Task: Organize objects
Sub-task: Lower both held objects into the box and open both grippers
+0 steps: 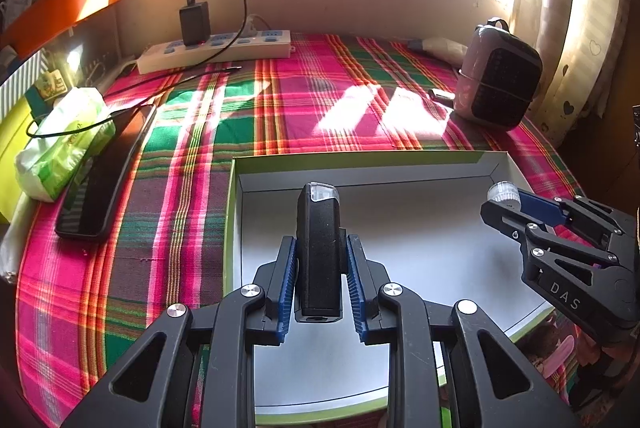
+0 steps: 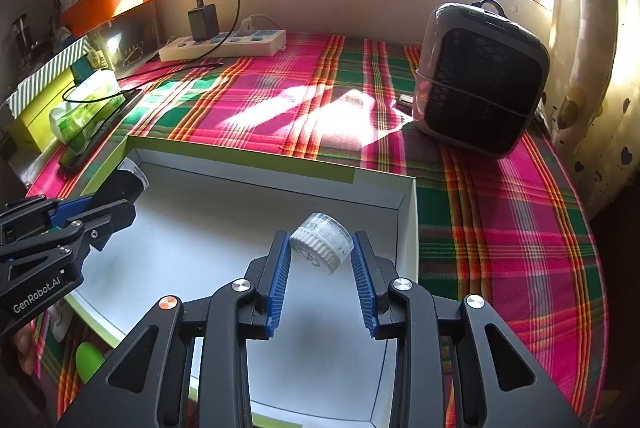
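Observation:
My left gripper (image 1: 320,248) is shut on a black oblong device with a clear tip (image 1: 319,248) and holds it above the white inside of a shallow green-rimmed box (image 1: 440,248). My right gripper (image 2: 322,244) is shut on a small clear and white ribbed round jar (image 2: 322,244), tilted, above the same box (image 2: 200,228) near its right wall. In the left wrist view the right gripper (image 1: 505,197) and jar (image 1: 503,192) show at the right. In the right wrist view the left gripper (image 2: 124,188) shows at the left.
The box lies on a pink, green and red plaid cloth (image 1: 280,108). A small heater (image 2: 480,80) stands at the back right. A power strip with a charger (image 1: 216,48), a black phone (image 1: 100,180) and a tissue pack (image 1: 64,140) lie at the left.

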`<action>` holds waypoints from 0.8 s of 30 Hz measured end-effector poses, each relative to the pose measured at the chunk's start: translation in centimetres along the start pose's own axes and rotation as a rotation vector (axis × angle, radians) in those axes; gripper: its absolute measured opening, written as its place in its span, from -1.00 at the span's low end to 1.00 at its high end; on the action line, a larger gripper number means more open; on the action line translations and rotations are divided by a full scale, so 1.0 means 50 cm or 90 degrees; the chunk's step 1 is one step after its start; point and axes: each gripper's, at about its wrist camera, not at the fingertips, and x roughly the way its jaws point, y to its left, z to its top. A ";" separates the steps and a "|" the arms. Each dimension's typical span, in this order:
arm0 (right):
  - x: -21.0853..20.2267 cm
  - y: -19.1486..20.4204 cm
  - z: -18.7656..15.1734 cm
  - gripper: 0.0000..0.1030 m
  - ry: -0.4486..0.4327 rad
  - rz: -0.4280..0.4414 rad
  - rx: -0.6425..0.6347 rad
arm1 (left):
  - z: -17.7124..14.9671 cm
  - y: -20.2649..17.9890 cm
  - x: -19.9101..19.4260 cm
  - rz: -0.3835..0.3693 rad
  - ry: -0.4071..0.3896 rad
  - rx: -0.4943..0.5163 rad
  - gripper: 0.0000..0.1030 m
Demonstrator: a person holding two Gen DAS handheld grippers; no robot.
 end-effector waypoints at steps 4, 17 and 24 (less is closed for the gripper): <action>0.013 -0.002 0.006 -0.36 0.006 -0.003 0.000 | 0.006 0.004 0.011 0.002 0.005 -0.003 -0.57; 0.043 -0.005 0.013 -0.36 0.021 -0.009 -0.006 | 0.016 0.007 0.037 0.008 0.015 0.000 -0.57; 0.047 -0.004 0.014 -0.36 0.026 -0.012 -0.012 | 0.018 0.004 0.042 0.016 0.015 0.011 -0.57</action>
